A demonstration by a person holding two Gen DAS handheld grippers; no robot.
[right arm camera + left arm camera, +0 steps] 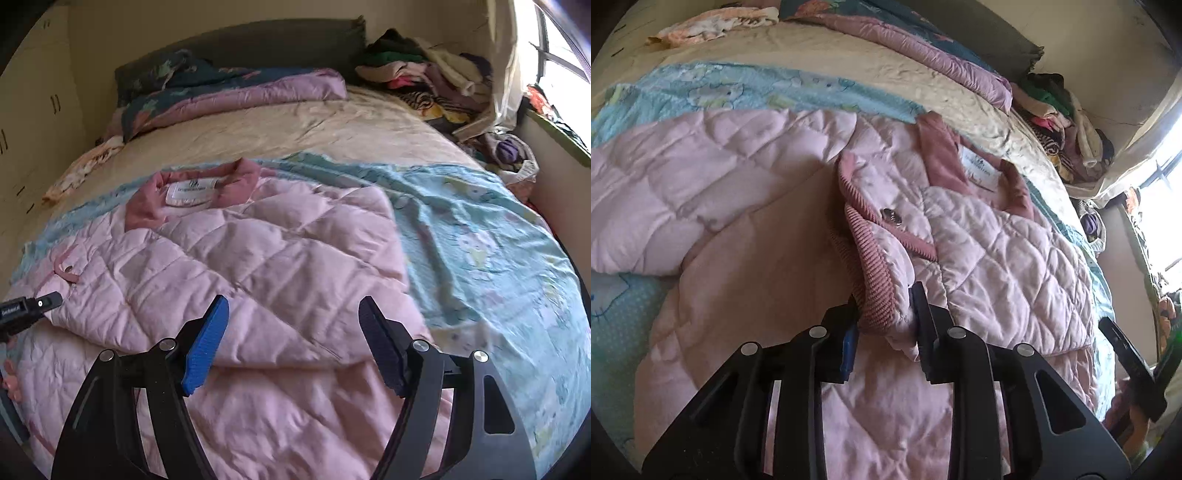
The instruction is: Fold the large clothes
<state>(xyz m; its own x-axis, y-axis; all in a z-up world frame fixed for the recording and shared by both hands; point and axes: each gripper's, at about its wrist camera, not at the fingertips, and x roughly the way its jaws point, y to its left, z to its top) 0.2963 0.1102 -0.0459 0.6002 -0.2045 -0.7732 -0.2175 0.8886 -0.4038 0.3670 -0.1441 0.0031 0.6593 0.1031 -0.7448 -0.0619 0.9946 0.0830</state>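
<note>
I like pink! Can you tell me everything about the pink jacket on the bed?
The jacket is pale pink, quilted in diamonds and puffy. Its collar is darker pink with a white label inside. It lies partly folded on a blue sheet. The left gripper pinches its ribbed cuff. A metal snap shows nearby.

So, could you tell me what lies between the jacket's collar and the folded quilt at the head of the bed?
In the right wrist view, between collar and quilt: a blue blanket's edge, then bare beige sheet.

Pink quilted jacket [258,258]: lower part cut off below.
</note>
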